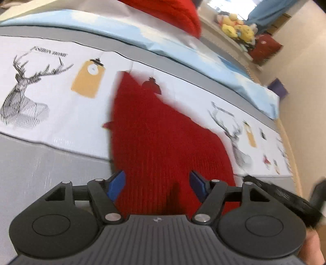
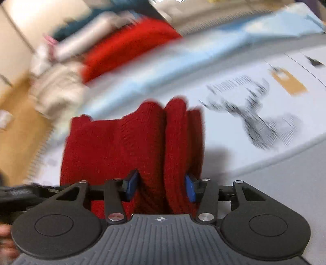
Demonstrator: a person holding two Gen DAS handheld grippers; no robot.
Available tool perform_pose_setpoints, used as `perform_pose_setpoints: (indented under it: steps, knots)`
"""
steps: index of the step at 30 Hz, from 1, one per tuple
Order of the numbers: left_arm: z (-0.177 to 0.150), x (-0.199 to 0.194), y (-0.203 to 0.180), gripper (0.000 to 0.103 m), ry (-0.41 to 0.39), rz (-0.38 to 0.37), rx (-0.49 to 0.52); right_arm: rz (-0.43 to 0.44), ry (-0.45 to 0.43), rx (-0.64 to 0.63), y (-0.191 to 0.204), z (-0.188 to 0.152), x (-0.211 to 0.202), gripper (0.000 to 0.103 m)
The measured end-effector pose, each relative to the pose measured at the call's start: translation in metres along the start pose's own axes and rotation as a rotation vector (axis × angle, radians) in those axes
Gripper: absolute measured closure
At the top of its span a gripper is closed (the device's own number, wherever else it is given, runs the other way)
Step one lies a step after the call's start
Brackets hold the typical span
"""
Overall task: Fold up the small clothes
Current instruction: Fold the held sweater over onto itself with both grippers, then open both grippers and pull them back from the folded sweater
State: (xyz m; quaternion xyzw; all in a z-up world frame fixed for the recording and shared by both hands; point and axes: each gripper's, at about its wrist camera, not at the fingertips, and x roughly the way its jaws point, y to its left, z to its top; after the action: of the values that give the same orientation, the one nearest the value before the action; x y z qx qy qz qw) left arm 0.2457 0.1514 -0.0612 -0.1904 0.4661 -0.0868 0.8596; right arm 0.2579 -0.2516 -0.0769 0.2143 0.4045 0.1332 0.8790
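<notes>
A small red knitted garment (image 1: 159, 138) lies on a white and grey cloth printed with deer (image 1: 40, 85). My left gripper (image 1: 156, 185) hovers over its near part, jaws wide apart, blue pads (image 1: 117, 185) on either side of the knit, not pinching it. In the right wrist view the same garment (image 2: 114, 142) is bunched into upright folds. My right gripper (image 2: 161, 188) has its blue pads (image 2: 190, 189) pressed against a thick fold of it. The right view is motion-blurred.
A pile of red knitwear (image 1: 175, 14) lies beyond a light blue sheet (image 1: 101, 30); it also shows in the right wrist view (image 2: 130, 46). Yellow plush toys (image 1: 236, 26) sit on a shelf at the far right. The other gripper's body (image 1: 285, 197) is close on my right.
</notes>
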Motion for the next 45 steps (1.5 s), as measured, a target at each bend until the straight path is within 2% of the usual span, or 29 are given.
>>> perform_pose_setpoints:
  steps: [2,3,6,8,9,11,13,14,16,17,18,21,23,25,27,30,34,38,39,40,41,43,45]
  knots:
    - [-0.013,-0.014,-0.002,0.029,0.006,-0.012,0.036,-0.132,-0.005,-0.004,-0.008,-0.002,0.001,0.053]
    - [-0.019,-0.019,-0.003,0.029,0.015,-0.01,0.055,-0.139,-0.02,0.018,-0.012,-0.001,-0.003,0.053]
    - [-0.039,-0.014,-0.001,0.029,0.038,0.012,0.055,-0.023,-0.038,0.109,-0.022,0.002,-0.022,0.053]
    - [-0.056,0.007,0.013,0.029,0.115,0.068,0.037,0.06,-0.015,0.084,-0.016,-0.007,-0.029,0.046]
    - [-0.063,0.018,0.015,0.028,0.163,0.123,0.054,0.068,0.021,0.052,-0.012,-0.01,-0.026,0.044]
    - [-0.069,0.02,0.013,0.028,0.172,0.169,0.081,0.042,0.174,-0.039,-0.004,-0.028,-0.009,0.043]
    - [-0.069,0.002,-0.001,0.03,0.122,0.188,0.115,-0.087,0.247,-0.089,-0.007,-0.044,0.001,0.038]
    - [-0.07,-0.013,-0.011,0.03,0.074,0.203,0.152,-0.098,0.238,-0.062,-0.011,-0.047,-0.001,0.04]
    - [-0.075,-0.042,-0.029,0.017,-0.023,0.237,0.205,-0.098,0.191,0.003,-0.015,-0.045,-0.017,0.04]
    - [-0.078,-0.054,-0.036,0.014,-0.056,0.254,0.216,-0.112,0.156,-0.006,-0.011,-0.043,-0.027,0.041]
    - [-0.082,-0.065,-0.045,0.01,-0.086,0.276,0.226,-0.136,0.114,-0.035,-0.004,-0.044,-0.039,0.041]
    - [-0.102,-0.097,-0.067,0.009,-0.168,0.314,0.248,-0.188,-0.009,-0.165,0.016,-0.047,-0.083,0.036]
    - [-0.117,-0.115,-0.08,0.0,-0.203,0.343,0.246,-0.193,-0.09,-0.2,0.028,-0.053,-0.114,0.018]
    - [-0.131,-0.13,-0.092,0.0,-0.228,0.371,0.236,-0.193,-0.163,-0.227,0.039,-0.067,-0.142,0.006]
    - [-0.148,-0.143,-0.101,0.0,-0.247,0.376,0.235,-0.195,-0.224,-0.269,0.054,-0.09,-0.167,0.003]
    - [-0.173,-0.157,-0.11,0.0,-0.268,0.367,0.235,-0.187,-0.236,-0.286,0.068,-0.118,-0.186,0.001]
    - [-0.208,-0.169,-0.114,0.0,-0.285,0.353,0.221,-0.183,-0.238,-0.243,0.07,-0.156,-0.204,0.001]
    - [-0.244,-0.155,-0.108,0.0,-0.336,0.349,0.217,-0.212,-0.225,-0.173,0.063,-0.179,-0.211,0.001]
    - [-0.252,-0.146,-0.105,0.0,-0.321,0.367,0.234,-0.22,-0.221,-0.173,0.063,-0.181,-0.21,0.001]
    - [-0.251,-0.135,-0.103,0.001,-0.262,0.402,0.231,-0.227,-0.228,-0.179,0.063,-0.18,-0.208,0.001]
    - [-0.25,-0.131,-0.1,0.001,-0.235,0.4,0.202,-0.238,-0.239,-0.189,0.063,-0.18,-0.206,0.001]
    - [-0.248,-0.133,-0.096,0.001,-0.266,0.346,0.172,-0.263,-0.25,-0.217,0.064,-0.178,-0.198,0.001]
    - [-0.248,-0.131,-0.1,0.0,-0.282,0.371,0.215,-0.269,-0.242,-0.225,0.065,-0.176,-0.191,0.001]
